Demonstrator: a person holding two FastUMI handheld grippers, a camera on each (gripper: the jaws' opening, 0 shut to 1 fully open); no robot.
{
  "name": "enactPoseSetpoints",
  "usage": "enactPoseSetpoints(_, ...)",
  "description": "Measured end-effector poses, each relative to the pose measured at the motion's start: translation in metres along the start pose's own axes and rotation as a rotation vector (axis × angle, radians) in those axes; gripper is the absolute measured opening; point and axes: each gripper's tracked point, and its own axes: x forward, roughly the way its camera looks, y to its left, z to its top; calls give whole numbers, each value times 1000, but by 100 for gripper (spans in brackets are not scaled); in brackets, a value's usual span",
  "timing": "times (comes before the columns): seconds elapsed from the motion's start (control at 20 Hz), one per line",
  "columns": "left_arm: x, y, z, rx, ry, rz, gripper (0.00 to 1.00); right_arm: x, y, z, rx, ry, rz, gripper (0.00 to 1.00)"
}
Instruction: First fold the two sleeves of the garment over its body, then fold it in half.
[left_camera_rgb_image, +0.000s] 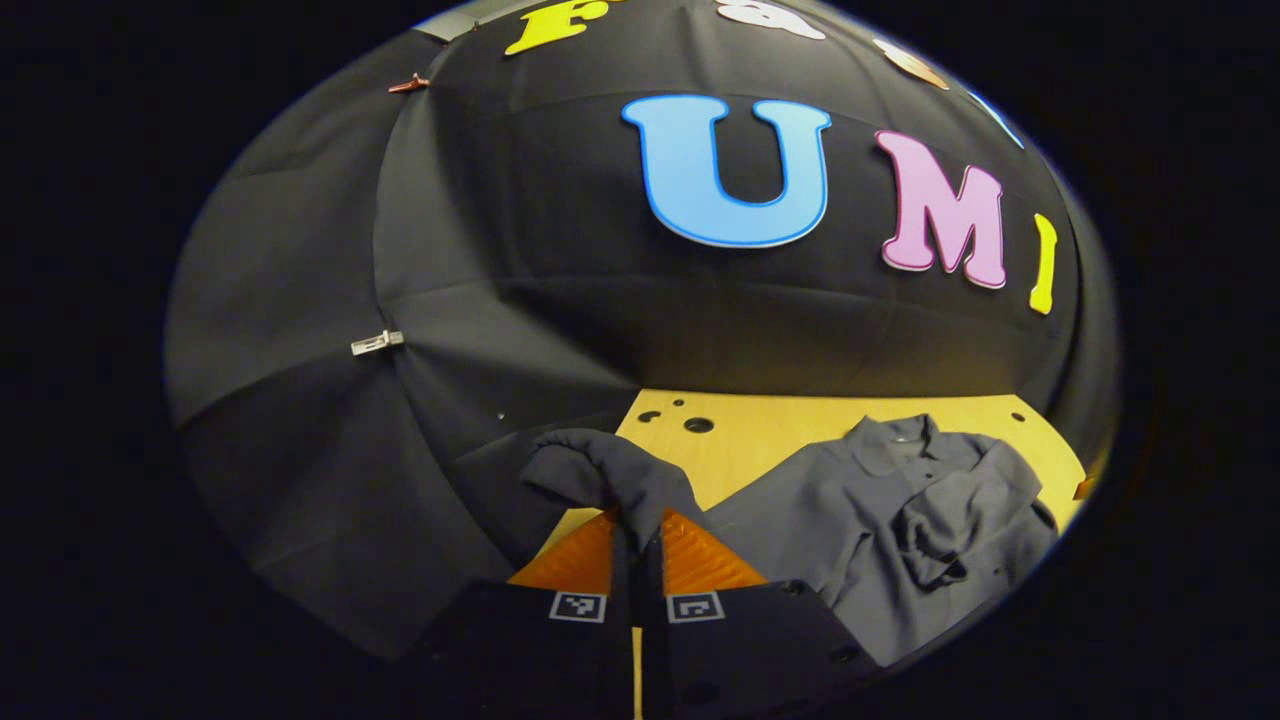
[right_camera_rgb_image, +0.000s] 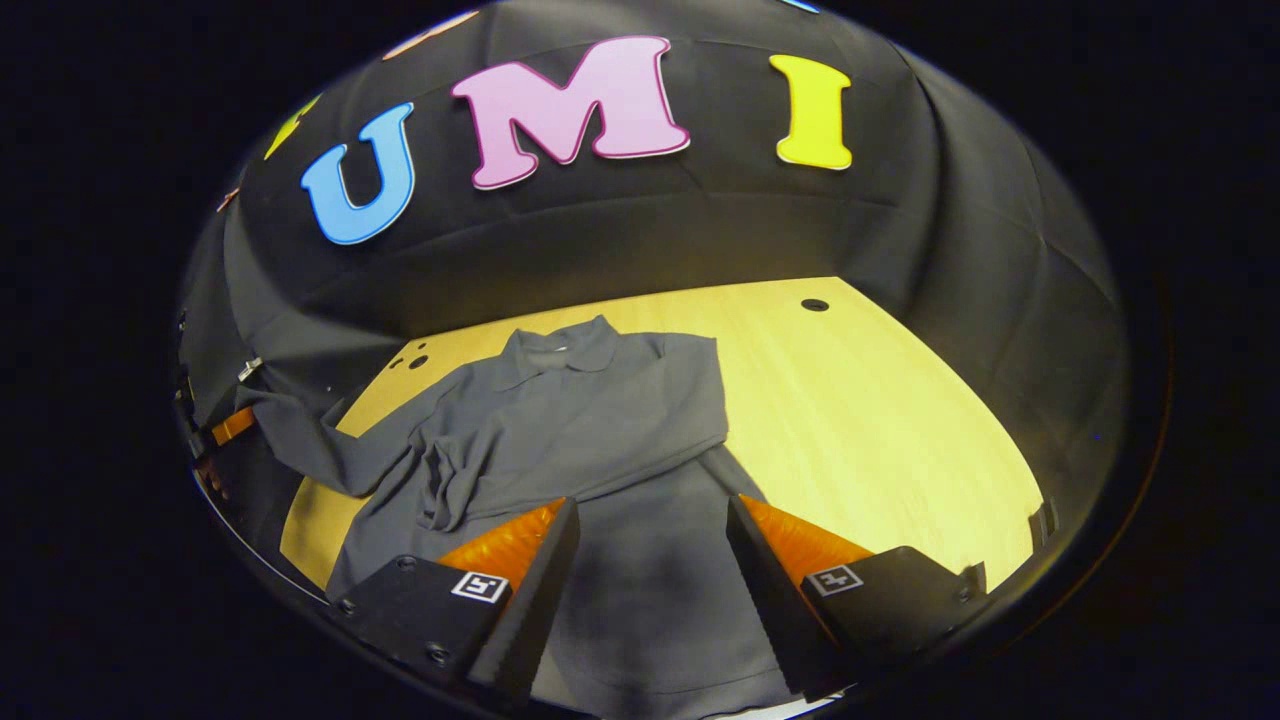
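- A grey collared garment (right_camera_rgb_image: 590, 420) is laid on the wooden desk (right_camera_rgb_image: 880, 400), collar toward the booth wall, hem toward the camera in the right gripper view.
- The left hand-held gripper (left_camera_rgb_image: 636, 530) is pressed together on the end of one sleeve (left_camera_rgb_image: 600, 470), which is pinched between both fingers and lifted off the desk.
- In the left gripper view the garment body (left_camera_rgb_image: 800, 520) is seen to the right of that gripper; the held sleeve is stretched out sideways from it, away from the body.
- Judgement: the coming move turns on this, so the sleeve must be carried rightward, across its own long axis, and laid over the body.
- The left hand-held gripper is the nearer one to that sleeve; it is also glimpsed at the far left edge of the right gripper view, with the sleeve (right_camera_rgb_image: 300, 440) drawn toward it.
- The right hand-held gripper (right_camera_rgb_image: 652, 560) is spread wide, nothing between the fingers, hovering above the lower body of the garment.
- The other sleeve (right_camera_rgb_image: 445, 480) appears already bunched over the chest, crumpled rather than flat; its exact lie is hard to make out.
- The hem is cut off at the bottom of the right gripper view, and the cuff is hidden inside the pinch.
- Judgement: second sleeve fold under way, halving not yet done.
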Motion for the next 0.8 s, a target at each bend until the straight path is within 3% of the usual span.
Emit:
enactPoseSetpoints(0.4, -18, -123, 33, 29, -7, -163, 8, -16, -66, -3, 14, -16, -47, 92)
enactPoseSetpoints(0.8, -27, -251, 33, 62, 2, -344, 8, -29, -119, -9, 58, -19, -93, 92)
